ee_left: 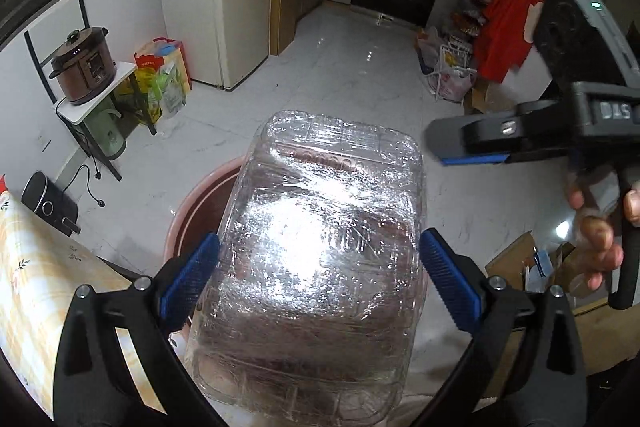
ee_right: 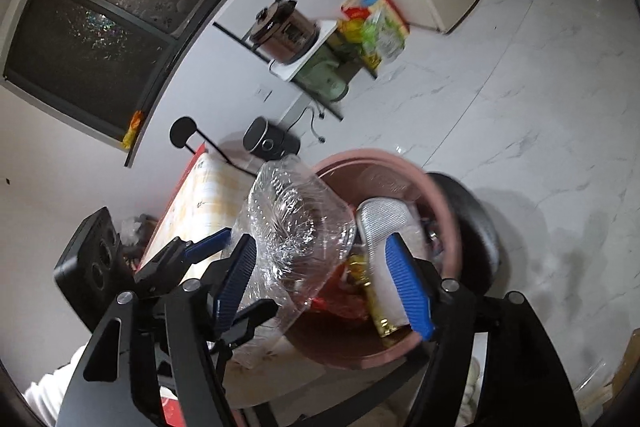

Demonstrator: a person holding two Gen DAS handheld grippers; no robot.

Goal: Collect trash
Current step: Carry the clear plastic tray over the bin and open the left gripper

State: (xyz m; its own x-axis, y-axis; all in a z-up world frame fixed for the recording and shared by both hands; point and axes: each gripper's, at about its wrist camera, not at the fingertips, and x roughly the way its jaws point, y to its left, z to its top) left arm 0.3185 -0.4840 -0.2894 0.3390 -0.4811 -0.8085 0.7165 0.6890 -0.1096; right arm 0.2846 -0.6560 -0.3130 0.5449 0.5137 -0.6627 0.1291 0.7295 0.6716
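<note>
My left gripper (ee_left: 318, 273) is shut on a clear plastic container (ee_left: 320, 259), its blue pads pressing both sides, and holds it above a pink basin (ee_left: 188, 211). The right wrist view shows the container (ee_right: 296, 223) at the basin's (ee_right: 436, 195) left rim, with the left gripper's fingers (ee_right: 208, 247) on it. The basin holds trash: a white-grey tray (ee_right: 380, 223), red wrappers (ee_right: 340, 301) and a gold packet (ee_right: 378, 307). My right gripper (ee_right: 324, 283) is open and empty over the basin; it also shows in the left wrist view (ee_left: 472, 143) at the upper right.
A table with a yellow checked cloth (ee_left: 36, 287) lies at the left. A shelf with a brown rice cooker (ee_left: 82, 65) and bags (ee_left: 162, 75) stands by the wall beside a fridge (ee_left: 240, 7). A black stool (ee_right: 476, 223) is behind the basin. Cardboard boxes (ee_left: 528, 263) lie right.
</note>
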